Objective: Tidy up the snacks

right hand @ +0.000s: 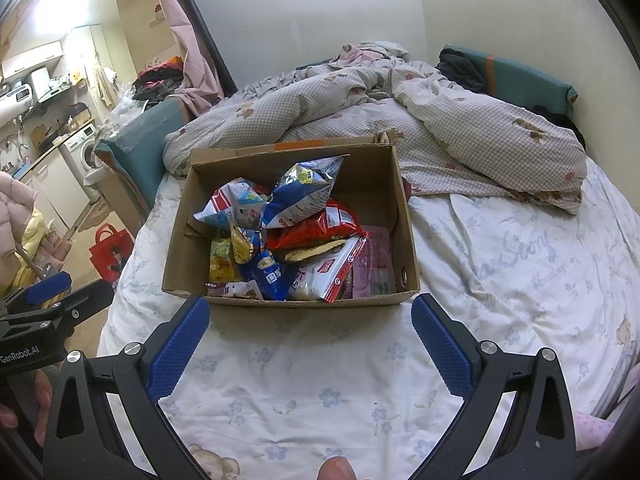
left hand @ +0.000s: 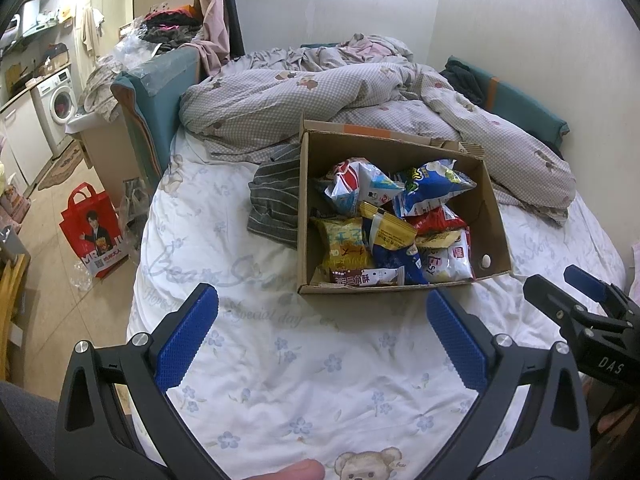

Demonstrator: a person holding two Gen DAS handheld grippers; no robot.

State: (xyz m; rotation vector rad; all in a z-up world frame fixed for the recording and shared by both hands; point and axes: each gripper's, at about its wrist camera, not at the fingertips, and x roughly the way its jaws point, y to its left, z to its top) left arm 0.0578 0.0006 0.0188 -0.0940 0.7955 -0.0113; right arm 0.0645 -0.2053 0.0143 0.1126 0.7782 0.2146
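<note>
White floral bedding is covering the bed (left hand: pixel 280 360), and a rumpled checked duvet (left hand: pixel 320 96) is lying heaped across its far side, from 10 to 2 o'clock in both wrist views. An open cardboard box (right hand: pixel 188 208) is sitting on the sheet, and the snacks are lying piled inside it: a blue and white bag (right hand: pixel 304 192) at the box's 12 o'clock, a red bag (right hand: pixel 320 226) just beneath it, a yellow packet (left hand: pixel 340 240) toward the box's 7 o'clock, and a pink packet (right hand: pixel 374 264) lying flat against the box's right wall. A grey striped cloth (left hand: pixel 276 200) is lying against the box's left side.

The left claw (left hand: pixel 322 334) is hanging wide open and gripping nothing, with the box just beyond its tips at 12 o'clock. The right claw (right hand: pixel 310 338) is likewise gaping wide and holding nothing, its tips just short of the box's near wall. Each claw is showing at the edge of the other's view.

A red shopping bag (left hand: pixel 94 232) is standing on the floor at 9 o'clock of the left view, with a washing machine (left hand: pixel 56 100) farther back at 10 o'clock.
</note>
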